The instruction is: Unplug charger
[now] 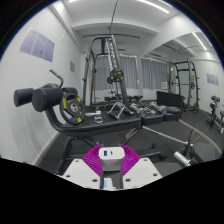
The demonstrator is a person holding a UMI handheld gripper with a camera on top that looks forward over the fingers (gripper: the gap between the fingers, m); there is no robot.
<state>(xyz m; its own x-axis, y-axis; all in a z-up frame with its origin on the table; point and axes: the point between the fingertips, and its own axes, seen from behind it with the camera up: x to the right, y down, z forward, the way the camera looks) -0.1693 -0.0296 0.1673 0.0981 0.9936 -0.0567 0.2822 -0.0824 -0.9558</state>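
Note:
A small white charger (111,156) with a blue port on its face sits between my two magenta pads (95,157), just above the gripper body. Both pads press against its sides, so my gripper (111,160) is shut on the charger and holds it up in the air. No cable or socket shows at the charger.
I look into a gym room. A black padded bench arm with a yellow-ringed joint (48,100) reaches in from the left. A dumbbell rack (125,108) stands in the middle, a power rack (185,85) at the right, and the dark floor (165,140) lies ahead.

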